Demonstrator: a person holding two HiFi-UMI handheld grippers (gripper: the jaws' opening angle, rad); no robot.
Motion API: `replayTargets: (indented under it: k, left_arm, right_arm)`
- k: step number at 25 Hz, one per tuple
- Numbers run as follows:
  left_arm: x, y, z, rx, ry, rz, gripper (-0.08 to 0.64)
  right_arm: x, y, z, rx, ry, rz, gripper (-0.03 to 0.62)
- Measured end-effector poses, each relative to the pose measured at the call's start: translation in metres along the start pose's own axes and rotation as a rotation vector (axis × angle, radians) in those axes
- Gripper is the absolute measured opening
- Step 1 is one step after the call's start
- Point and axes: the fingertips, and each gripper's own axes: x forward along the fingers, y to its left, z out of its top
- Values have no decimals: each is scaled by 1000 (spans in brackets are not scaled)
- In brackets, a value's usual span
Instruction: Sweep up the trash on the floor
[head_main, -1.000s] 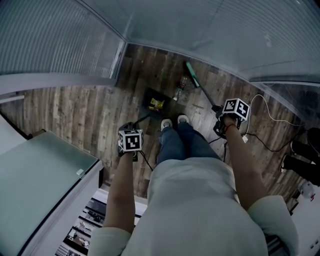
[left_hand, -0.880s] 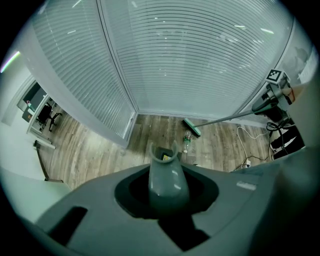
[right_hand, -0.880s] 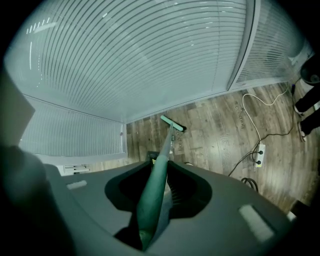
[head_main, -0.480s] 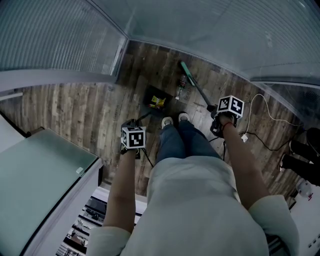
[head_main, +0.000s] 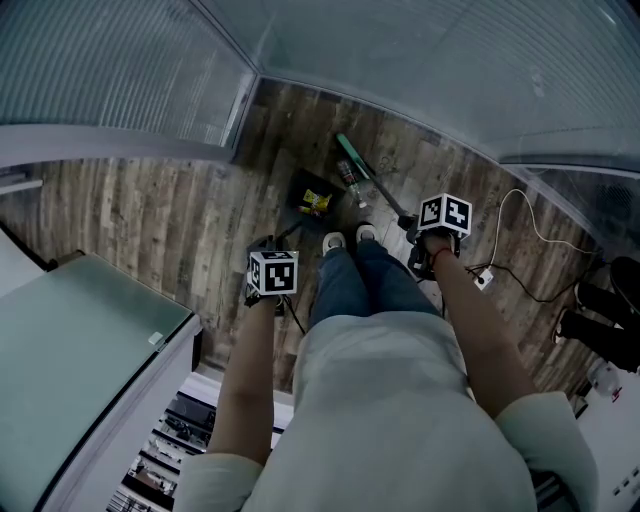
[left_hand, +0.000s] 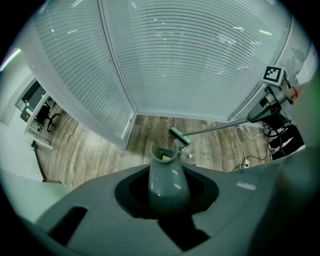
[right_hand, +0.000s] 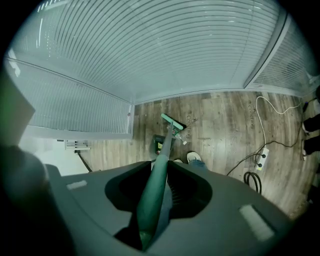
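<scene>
A black dustpan (head_main: 311, 197) stands on the wood floor ahead of the person's shoes, with a yellow wrapper (head_main: 317, 204) inside it. Its grey handle (left_hand: 168, 180) runs back into my left gripper (head_main: 270, 283), which is shut on it. My right gripper (head_main: 424, 236) is shut on the green broom handle (right_hand: 158, 186). The broom head (head_main: 349, 156) rests on the floor just right of the dustpan. A clear plastic bottle (head_main: 350, 181) lies against the broom, close to the dustpan's right side. The dustpan (right_hand: 158, 144) and broom head (right_hand: 172, 121) also show in the right gripper view.
Slatted glass walls (head_main: 120, 80) meet in a corner beyond the dustpan. A white power strip (head_main: 484, 279) and its cable (head_main: 525, 215) lie on the floor to the right. A grey cabinet top (head_main: 80, 350) stands at the left. Dark objects (head_main: 605, 310) sit at the far right.
The broom head has swept left towards the dustpan, taking the bottle along. My right gripper has moved left with the handle. The left gripper has shifted only slightly.
</scene>
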Motion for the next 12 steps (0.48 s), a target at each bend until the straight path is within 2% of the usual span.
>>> replayTargets:
  k: [4,12]
  left_arm:
    - [0,2,-2,3,-2,-10,92]
    - [-5,7,-10,16,-19,-23,92]
  right_arm:
    - [6,13,-15,-2,23,6,110]
    - [12,43,-46,-117,72,-16,109]
